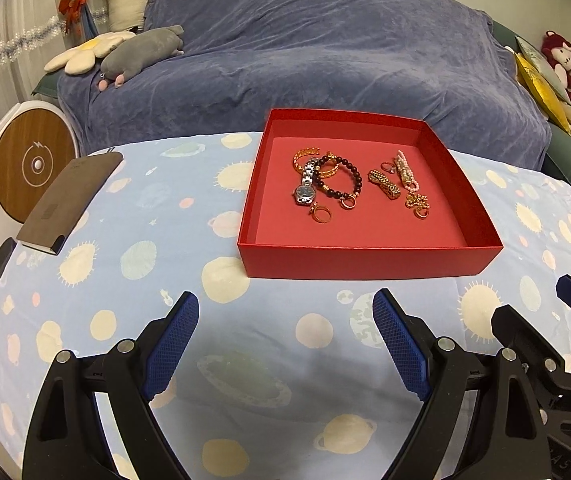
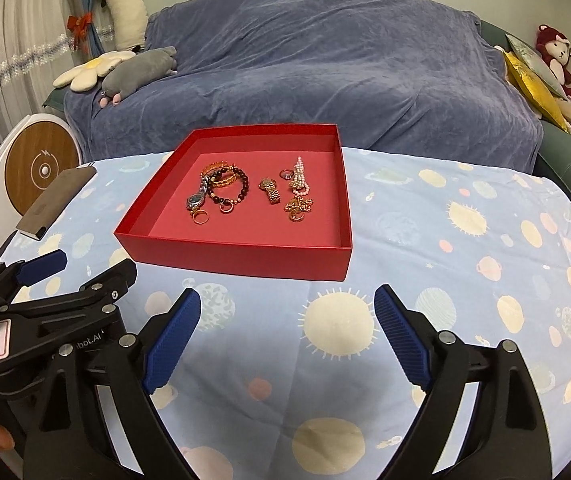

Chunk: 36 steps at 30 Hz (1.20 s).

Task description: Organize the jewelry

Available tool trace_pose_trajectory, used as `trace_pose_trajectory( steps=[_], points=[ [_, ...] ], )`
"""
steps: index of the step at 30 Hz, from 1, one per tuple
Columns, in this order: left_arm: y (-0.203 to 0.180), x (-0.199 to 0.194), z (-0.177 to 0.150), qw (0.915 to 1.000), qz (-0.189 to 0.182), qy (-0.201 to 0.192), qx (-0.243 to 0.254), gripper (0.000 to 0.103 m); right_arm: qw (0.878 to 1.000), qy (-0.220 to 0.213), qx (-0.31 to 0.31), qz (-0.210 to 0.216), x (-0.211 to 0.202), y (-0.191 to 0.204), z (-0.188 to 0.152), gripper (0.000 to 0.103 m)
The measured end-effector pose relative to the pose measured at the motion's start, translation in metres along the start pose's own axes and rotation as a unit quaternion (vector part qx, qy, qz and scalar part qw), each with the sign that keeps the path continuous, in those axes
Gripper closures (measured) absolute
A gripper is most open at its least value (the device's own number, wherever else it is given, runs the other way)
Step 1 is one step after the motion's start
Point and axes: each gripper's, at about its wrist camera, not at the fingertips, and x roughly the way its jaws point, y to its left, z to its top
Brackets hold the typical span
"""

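red box (image 1: 369, 258) near table edge

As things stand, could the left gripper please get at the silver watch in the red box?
Probably yes: the left gripper is open and empty, the red box has no lid, and the silver watch lies near its front-left. A dark bead bracelet overlaps its strap.

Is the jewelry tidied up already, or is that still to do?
It looks close to finished, or not begun; the pictures don't say which. All visible jewelry lies in the red box: the silver watch, dark bead bracelet, gold watch band and pink bead string, in two loose clusters. Nothing is in hand: the left gripper and right gripper are open and empty, short of the box. Untangling may remain.
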Motion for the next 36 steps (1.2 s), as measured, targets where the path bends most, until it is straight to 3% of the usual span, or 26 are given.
trace_pose_trajectory(
  steps=[36],
  points=[
    [0.0011, -0.0095, -0.0012, 0.9994, 0.021, -0.026, 0.002, 0.017, 1.0, -0.01, 0.001, -0.005, -0.0064, -0.0004, -0.0004, 0.015]
  ],
)
